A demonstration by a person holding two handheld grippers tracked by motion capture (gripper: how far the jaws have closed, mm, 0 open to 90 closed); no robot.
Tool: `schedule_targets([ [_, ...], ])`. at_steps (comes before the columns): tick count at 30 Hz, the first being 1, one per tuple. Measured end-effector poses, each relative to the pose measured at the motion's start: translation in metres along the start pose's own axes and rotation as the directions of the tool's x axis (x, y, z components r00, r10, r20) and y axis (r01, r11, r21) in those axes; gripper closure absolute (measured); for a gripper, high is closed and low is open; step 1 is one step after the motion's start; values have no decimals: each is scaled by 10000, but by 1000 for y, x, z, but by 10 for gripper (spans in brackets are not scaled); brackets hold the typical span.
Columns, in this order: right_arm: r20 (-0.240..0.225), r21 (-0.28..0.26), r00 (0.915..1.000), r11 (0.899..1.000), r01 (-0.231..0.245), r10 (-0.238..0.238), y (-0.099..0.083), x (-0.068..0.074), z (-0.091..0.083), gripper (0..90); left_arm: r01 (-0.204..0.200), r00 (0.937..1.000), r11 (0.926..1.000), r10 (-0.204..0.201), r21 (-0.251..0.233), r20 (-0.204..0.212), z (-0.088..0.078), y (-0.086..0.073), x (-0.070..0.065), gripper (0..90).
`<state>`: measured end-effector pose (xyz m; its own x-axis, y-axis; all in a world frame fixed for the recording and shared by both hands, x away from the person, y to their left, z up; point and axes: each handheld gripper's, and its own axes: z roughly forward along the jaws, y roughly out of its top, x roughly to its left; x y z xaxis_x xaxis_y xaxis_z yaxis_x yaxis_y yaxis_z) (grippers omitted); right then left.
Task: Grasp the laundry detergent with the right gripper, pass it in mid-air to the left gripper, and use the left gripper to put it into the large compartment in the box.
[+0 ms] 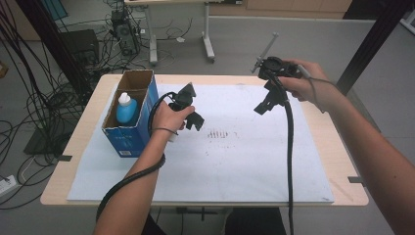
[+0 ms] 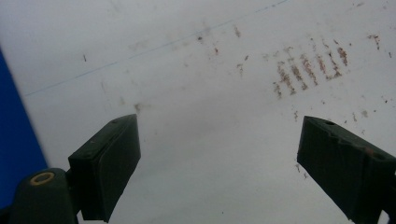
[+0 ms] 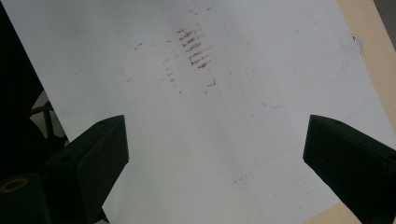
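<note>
Grey flooring strewn with black cables is seen behind a pale wooden worktop (image 1: 337, 161), most of which is covered by a white sheet (image 1: 235, 161) marked near its middle with a patch of short brownish streaks (image 1: 219, 133). At the left edge of the sheet an open-topped blue cardboard box (image 1: 128, 139) is stood, its inner walls plain brown and some white lettering printed low on its front. Inside it, a bottle (image 1: 126, 108) is set upright: a bright blue body, rounded at the shoulders, is topped by a white cap. The left gripper (image 1: 195, 120) is held just to the right of the box, low over the sheet and apart from the bottle; its jaws are spread wide with nothing between them, as its own view shows over bare, stained sheet. The right gripper (image 1: 262, 107) is held higher, over the far right part of the sheet, well apart from the box, its jaws likewise parted and empty.
</note>
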<state>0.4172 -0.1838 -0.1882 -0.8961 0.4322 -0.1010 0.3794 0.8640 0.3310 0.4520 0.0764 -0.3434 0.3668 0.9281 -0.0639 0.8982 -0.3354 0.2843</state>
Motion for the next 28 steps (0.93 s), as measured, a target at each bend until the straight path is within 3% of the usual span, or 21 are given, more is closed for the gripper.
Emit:
schedule_targets([
  [28,-57,53,10000,10000,-43,43,0,4,7,66,14,10000,10000,-14,-12,84,1,-8,5,150],
])
